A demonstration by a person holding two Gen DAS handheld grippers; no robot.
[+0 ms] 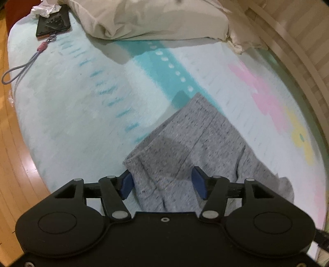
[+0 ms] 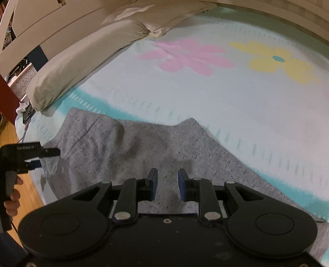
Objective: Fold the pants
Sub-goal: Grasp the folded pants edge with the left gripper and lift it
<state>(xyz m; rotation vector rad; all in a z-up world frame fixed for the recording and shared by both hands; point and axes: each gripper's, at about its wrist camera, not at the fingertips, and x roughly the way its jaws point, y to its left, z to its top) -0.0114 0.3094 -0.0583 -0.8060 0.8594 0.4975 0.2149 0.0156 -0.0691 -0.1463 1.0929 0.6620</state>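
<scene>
Grey heathered pants [image 1: 191, 141] lie on a pale bedspread with flower prints. In the left wrist view one end of the cloth runs between my left gripper's [image 1: 163, 181] blue pads, which stand wide apart. In the right wrist view the pants [image 2: 144, 147] spread across the near bed, with a fold raised at the left. My right gripper [image 2: 167, 183] hovers over the middle of the cloth with its jaws partly open and nothing between them. The left gripper [image 2: 39, 156] shows at the far left of that view, at the pants' edge.
A beige pillow [image 1: 156, 18] lies at the head of the bed [image 2: 236, 106]. A black phone [image 1: 53, 21] with a lanyard and crumpled paper sit at the bed's corner. Wooden floor [image 1: 12, 156] lies to the left, a wall to the right.
</scene>
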